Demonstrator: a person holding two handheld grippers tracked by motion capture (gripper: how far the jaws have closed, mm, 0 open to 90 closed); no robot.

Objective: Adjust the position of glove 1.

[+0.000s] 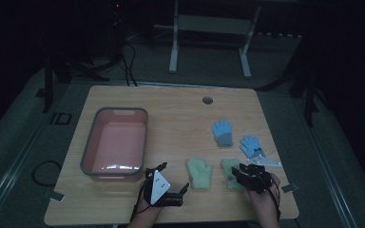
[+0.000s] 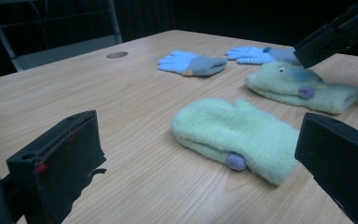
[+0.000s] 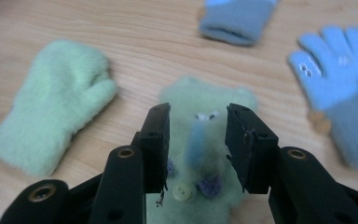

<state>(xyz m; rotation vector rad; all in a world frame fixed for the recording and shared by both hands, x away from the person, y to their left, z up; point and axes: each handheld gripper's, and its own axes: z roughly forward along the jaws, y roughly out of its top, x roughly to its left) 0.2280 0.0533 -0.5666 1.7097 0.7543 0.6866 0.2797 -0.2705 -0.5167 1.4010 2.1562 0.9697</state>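
The right gripper (image 1: 241,172) hangs over the decorated green mitten (image 3: 200,140), which lies flat near the front right edge of the tabletop (image 1: 180,114). Its fingers (image 3: 156,135) stand apart with a gap, gripping nothing. The left gripper (image 1: 173,183) rests beside the plain green mitten (image 1: 199,173), fingers (image 2: 56,163) wide open and empty. Two blue gloves (image 1: 222,132) lie farther back, a pink tub (image 1: 145,137) to the left.

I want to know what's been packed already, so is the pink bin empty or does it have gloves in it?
Empty. The high view shows the bin's bare pink floor, and all four gloves lie on the table.
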